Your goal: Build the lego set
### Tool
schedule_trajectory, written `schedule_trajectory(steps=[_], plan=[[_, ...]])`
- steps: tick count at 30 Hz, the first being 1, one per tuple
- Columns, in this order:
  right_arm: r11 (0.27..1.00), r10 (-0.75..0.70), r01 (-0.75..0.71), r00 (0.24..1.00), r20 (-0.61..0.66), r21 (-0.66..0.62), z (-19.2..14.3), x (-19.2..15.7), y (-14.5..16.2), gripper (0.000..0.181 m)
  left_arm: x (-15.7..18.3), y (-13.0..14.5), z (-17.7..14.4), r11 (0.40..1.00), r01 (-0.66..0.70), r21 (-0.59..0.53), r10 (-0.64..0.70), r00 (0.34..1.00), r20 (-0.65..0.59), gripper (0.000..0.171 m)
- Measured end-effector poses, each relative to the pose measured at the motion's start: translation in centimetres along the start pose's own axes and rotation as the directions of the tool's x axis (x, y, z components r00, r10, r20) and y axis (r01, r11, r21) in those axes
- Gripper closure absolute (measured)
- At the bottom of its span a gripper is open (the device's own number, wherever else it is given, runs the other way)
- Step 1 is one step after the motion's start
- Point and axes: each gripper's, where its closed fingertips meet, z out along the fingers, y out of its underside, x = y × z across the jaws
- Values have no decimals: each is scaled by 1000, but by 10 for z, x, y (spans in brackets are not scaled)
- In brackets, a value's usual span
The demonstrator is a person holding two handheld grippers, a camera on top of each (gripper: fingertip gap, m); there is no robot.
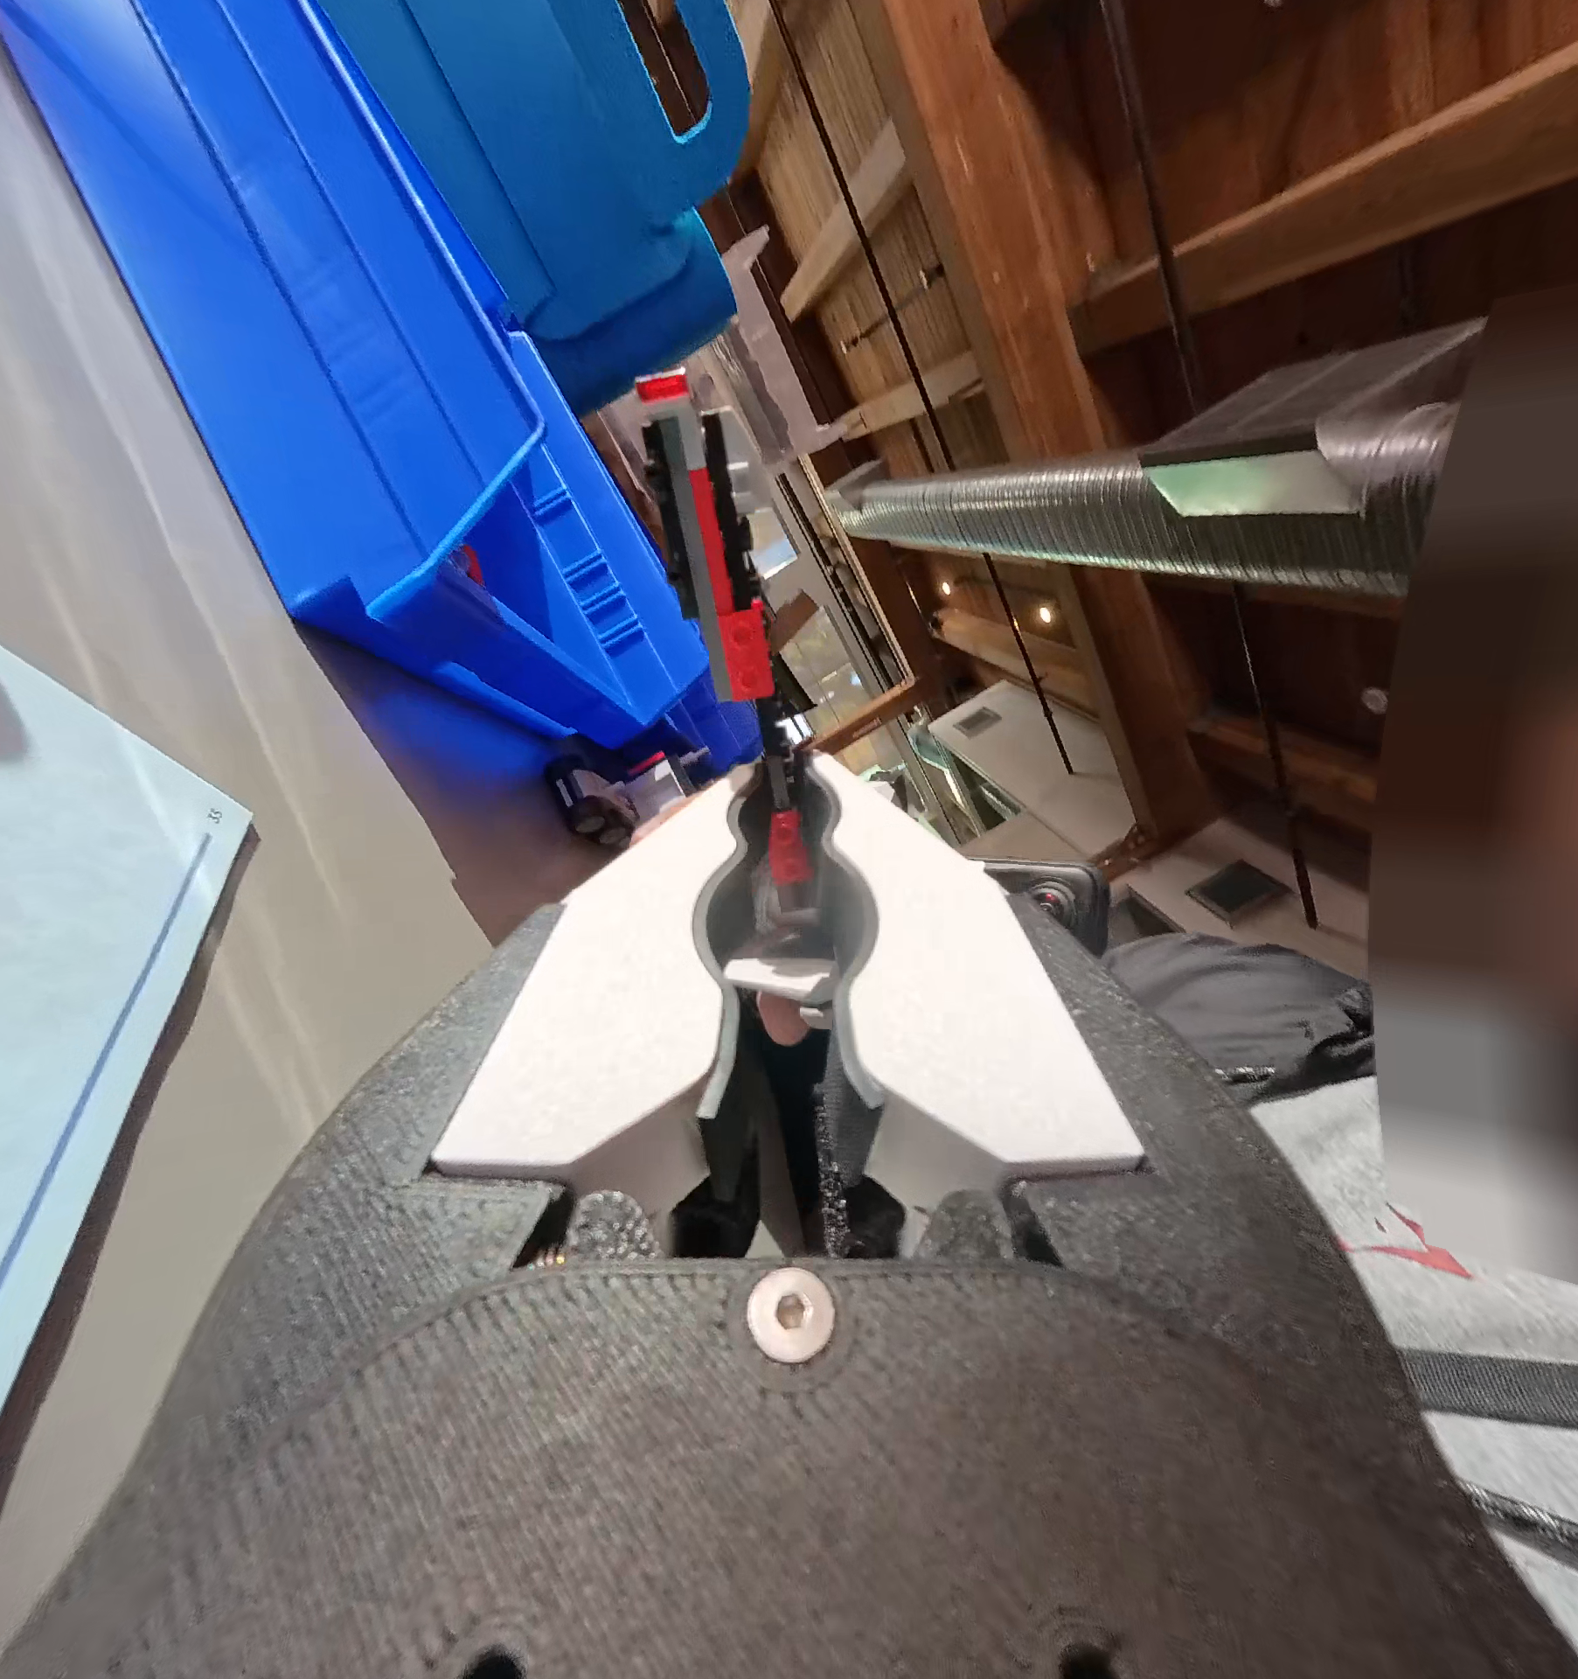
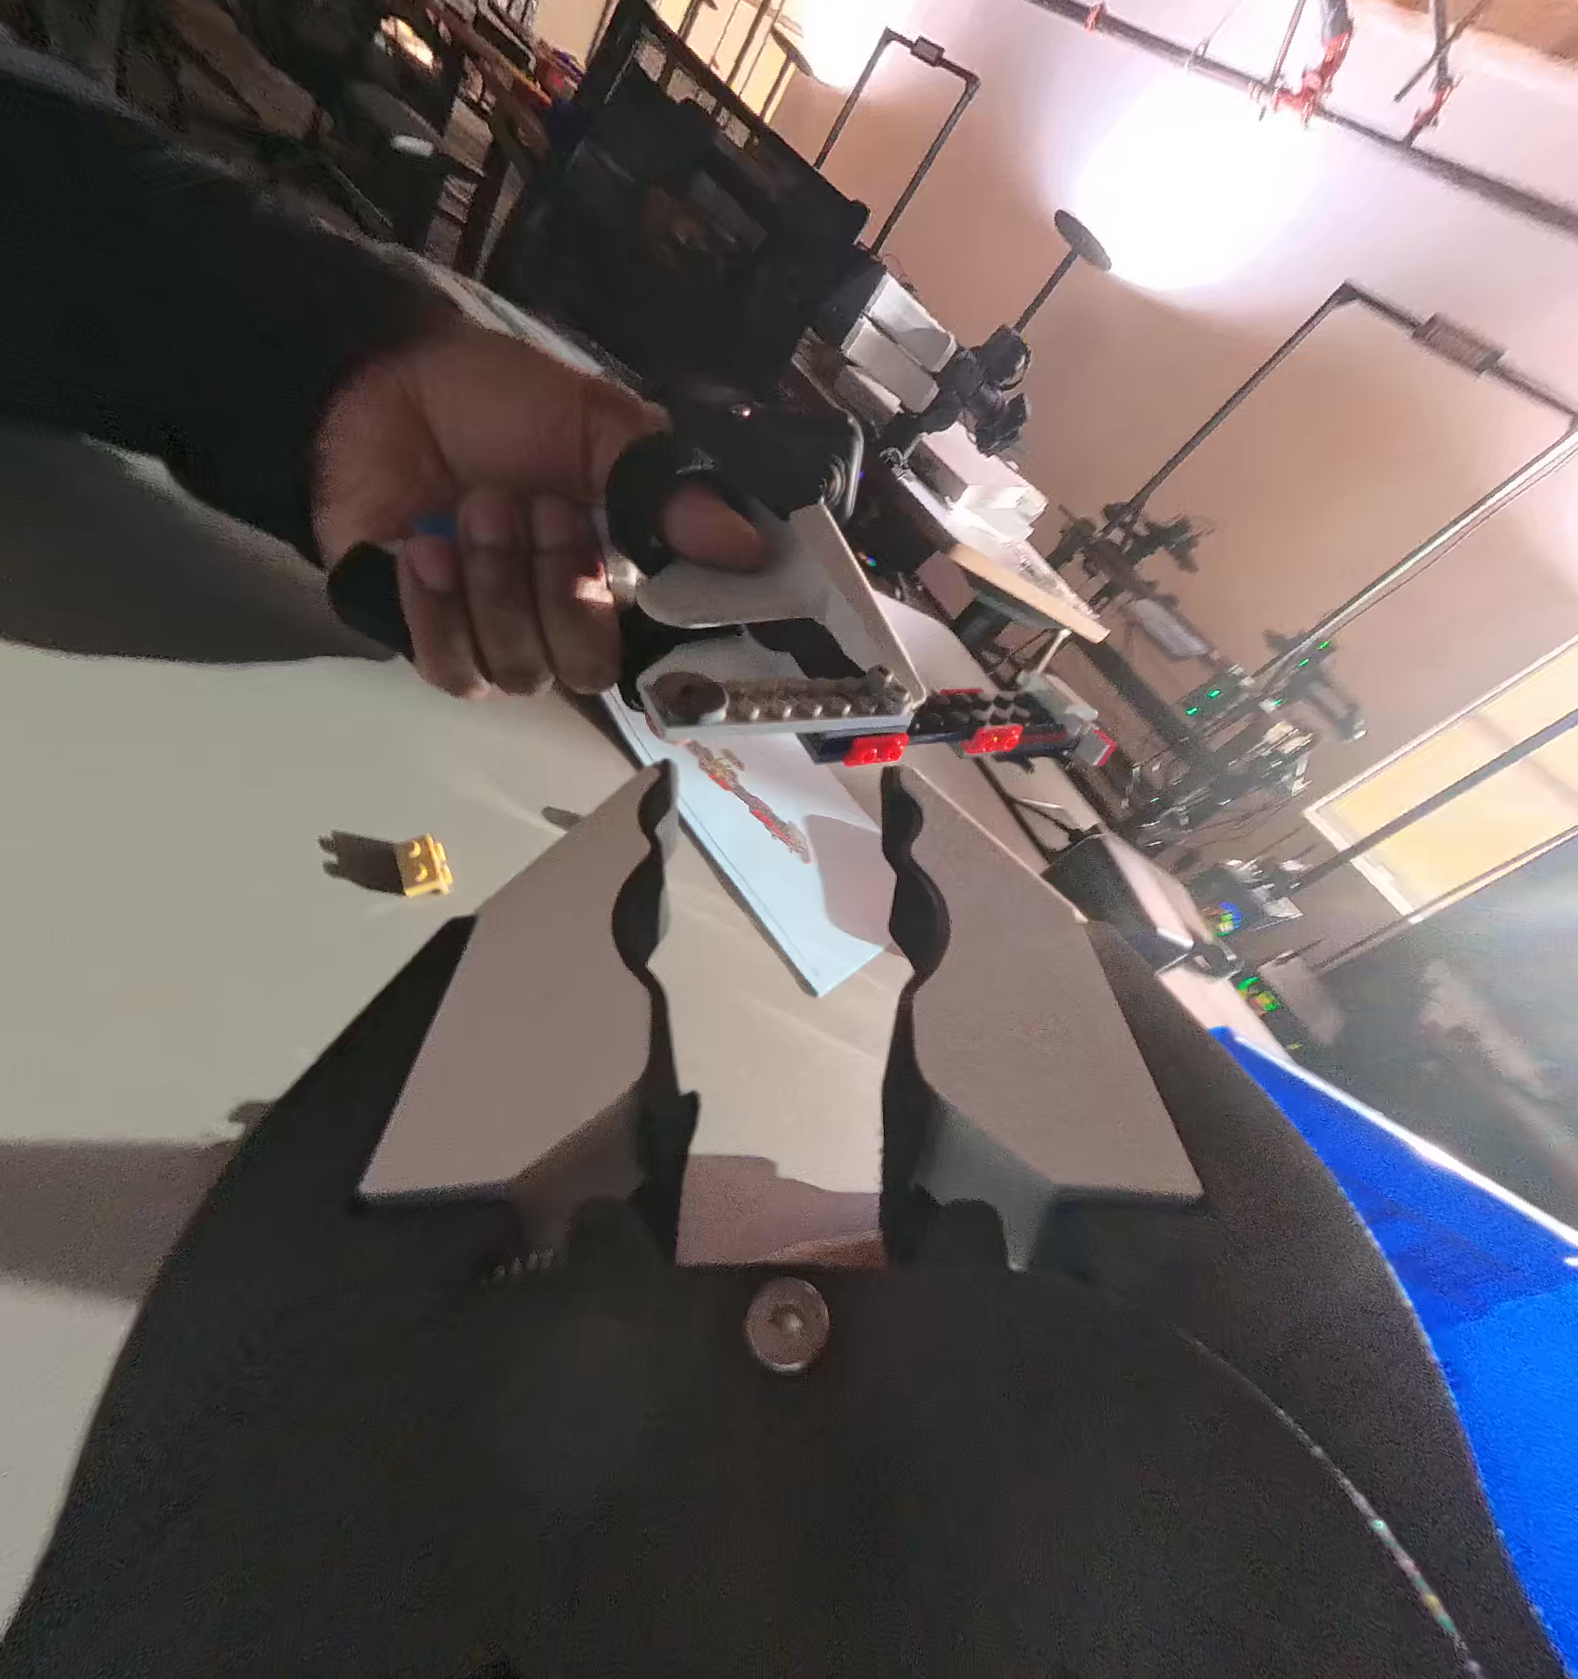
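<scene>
A lego strip (image 1: 710, 554) is clamped in the left gripper (image 1: 783, 799), the right gripper (image 2: 778, 799) is held wide and empty, so the yellow brick (image 2: 425, 865) lying left should probably be fetched next.

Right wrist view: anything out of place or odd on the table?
One stray piece: a small yellow brick lies alone on the table, apart from the instruction booklet and the lego assembly held in the left hand-held gripper. The right hand-held gripper is open and empty. Nothing looks damaged or spilled.
</scene>
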Motion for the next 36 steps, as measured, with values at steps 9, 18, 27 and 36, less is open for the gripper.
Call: schedule_trajectory(steps=[9, 18, 27, 36], plan=[[846, 530, -532, 828, 186, -44, 11, 8, -1, 120, 2, -9, -5, 986, -158, 52, 156, 987, 44, 164], [653, 749, -748, 616, 245, -116, 11, 19, 3, 131, 10, -14, -7, 942, -328, 74, 324, 944, 66, 166], [404, 880, -899, 333, 339, -166, 29, 18, -5, 164, 18, -9, -3, 911, -409, 62, 407, 913, 41, 166], [230, 925, -948, 143, 352, -219, 29, 18, -2, 165, 13, -11, -4, 965, -253, 66, 254, 967, -1, 162]])
